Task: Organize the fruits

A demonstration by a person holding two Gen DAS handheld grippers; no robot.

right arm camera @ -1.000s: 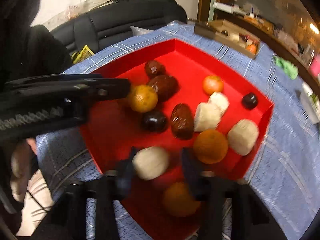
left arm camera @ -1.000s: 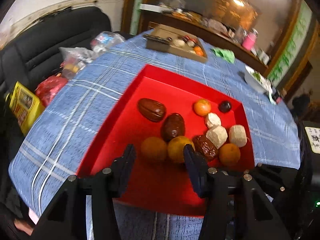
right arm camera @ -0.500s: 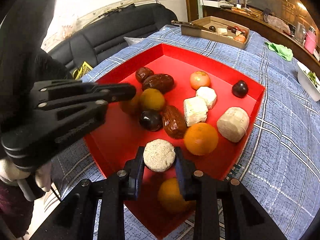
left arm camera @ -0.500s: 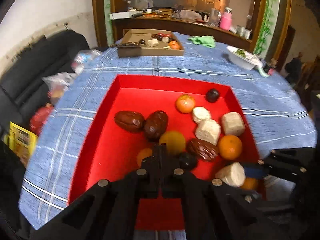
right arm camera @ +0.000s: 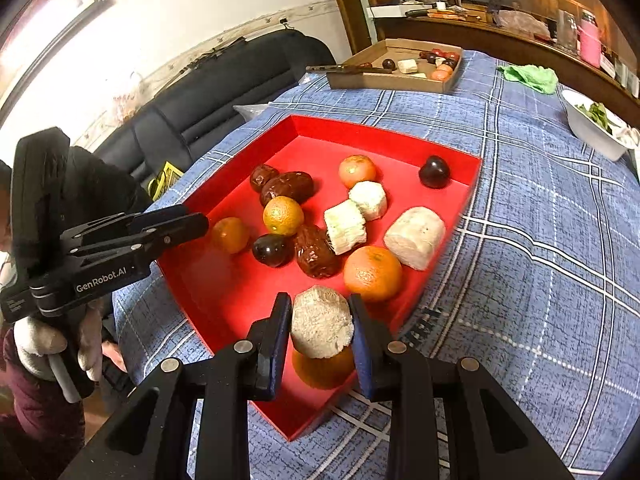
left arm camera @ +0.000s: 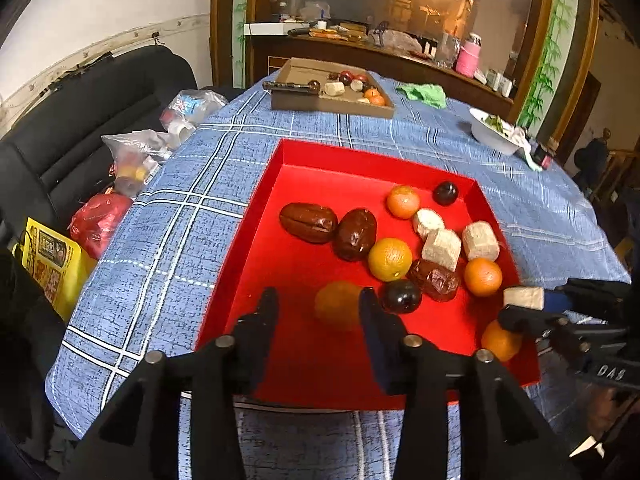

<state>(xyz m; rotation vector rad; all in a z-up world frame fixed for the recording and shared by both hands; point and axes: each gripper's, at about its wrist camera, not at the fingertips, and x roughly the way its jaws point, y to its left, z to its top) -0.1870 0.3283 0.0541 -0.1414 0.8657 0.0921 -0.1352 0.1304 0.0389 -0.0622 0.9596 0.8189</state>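
**Fruits in red tray: one piece gripped, one between opening jaws**

Fruits lie loose in the red tray (left arm camera: 256, 216), which sits on a blue checked tablecloth (left arm camera: 172, 216). The group holds two brown dates (left arm camera: 308, 222) side by side, touching; several oranges; pale cut chunks (left arm camera: 442, 244); and two dark round fruits, one (left arm camera: 445, 193) alone near the tray's far corner.

Right gripper (right arm camera: 320, 330): clamped on a pale, rough-surfaced chunk (right arm camera: 321, 326), held between the blue pads above the tray's near corner. An orange (right arm camera: 322, 370) lies directly beneath it on the tray floor. A second orange (right arm camera: 372, 272) rests just beyond.

Left gripper (left arm camera: 318, 312): jaws apart and opening. A blurred orange (left arm camera: 338, 308) sits between the fingers; it is close to the right finger, though the blur leaves contact uncertain. A dark round fruit (left arm camera: 400, 295) lies just outside that finger.

In the right wrist view, a gloved hand (right arm camera: 56, 354) carries the left gripper at the tray's left edge.

At the far side of the table, a cardboard box (left arm camera: 332, 100) holds more fruit pieces. A green cloth (left arm camera: 424, 94) and a white bowl (left arm camera: 494, 136) stand well apart from the tray.
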